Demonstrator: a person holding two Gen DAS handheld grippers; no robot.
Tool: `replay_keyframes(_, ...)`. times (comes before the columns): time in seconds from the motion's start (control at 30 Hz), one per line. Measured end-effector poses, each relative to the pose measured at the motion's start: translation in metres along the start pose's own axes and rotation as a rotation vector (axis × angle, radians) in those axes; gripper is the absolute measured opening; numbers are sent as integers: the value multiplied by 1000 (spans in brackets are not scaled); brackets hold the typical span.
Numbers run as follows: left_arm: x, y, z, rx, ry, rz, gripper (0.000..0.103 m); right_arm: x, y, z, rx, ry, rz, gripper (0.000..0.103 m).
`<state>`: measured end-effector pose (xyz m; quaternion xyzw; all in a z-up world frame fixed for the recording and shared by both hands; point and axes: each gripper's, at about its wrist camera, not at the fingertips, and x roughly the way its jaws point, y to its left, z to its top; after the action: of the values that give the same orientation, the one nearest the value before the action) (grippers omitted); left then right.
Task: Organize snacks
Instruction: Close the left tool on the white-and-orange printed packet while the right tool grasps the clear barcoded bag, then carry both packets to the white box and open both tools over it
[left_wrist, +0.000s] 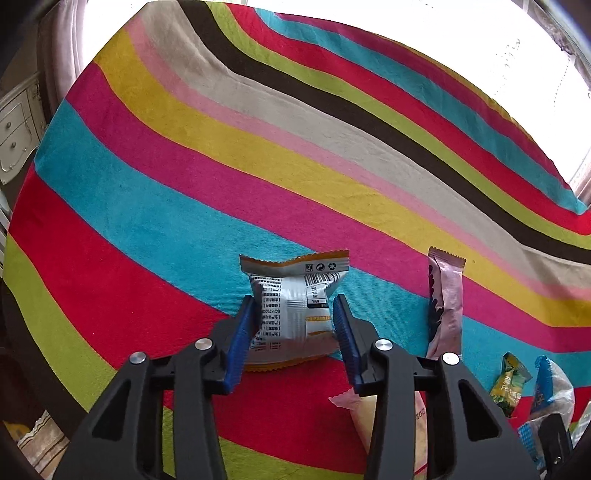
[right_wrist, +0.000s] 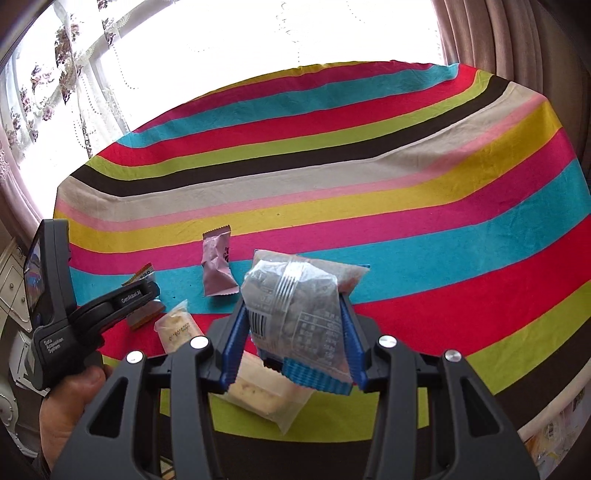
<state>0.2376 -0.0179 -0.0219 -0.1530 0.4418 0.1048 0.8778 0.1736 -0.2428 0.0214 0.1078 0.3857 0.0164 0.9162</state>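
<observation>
- Risk, right side: the right gripper carries a clear bag pinched across its middle, off the cloth. The film is slick and the contents look loose; it could slide out of the pads or sag and tip if swung fast.
- Risk, left side: the white-and-orange packet is puffy with air. Closing on it could squirt it forward or leave only the crimped edge caught.
- Risk, shared: both tools work the same near corner of the striped cloth; a crossing move could knock the pink wrapper or the pale packets by the near edge.
- Left gripper: fingers part open, straddling the white-and-orange packet, which lies flat on the cloth. The left pad looks to brush its edge and the right stands just clear, though from this angle I cannot be sure. Not gripped, in my judgement.
- Right gripper: fingers narrowed onto the clear bag, both pads pressing its sides.
- Other snacks lie scattered close by, unsorted.
</observation>
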Motion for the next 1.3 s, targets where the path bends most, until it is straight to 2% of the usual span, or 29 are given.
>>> replay_keyframes(0.2,-12,5,-5,-13,-15,-53,34,-17,-22,-7,33,3,-7,47)
replay_keyframes(0.5,-49,-14,-27,61,-45,-107,34,-39,-56,-17,81,15,-17,47)
replay_keyframes(0.83,-81,-81,-69,227,2,-249,34,-64,-103,-35,154,33,-38,47)
replay_keyframes(1.3,-116,-183,-154,492,152,-463,34,-107,-198,-72,274,34,-141,46)
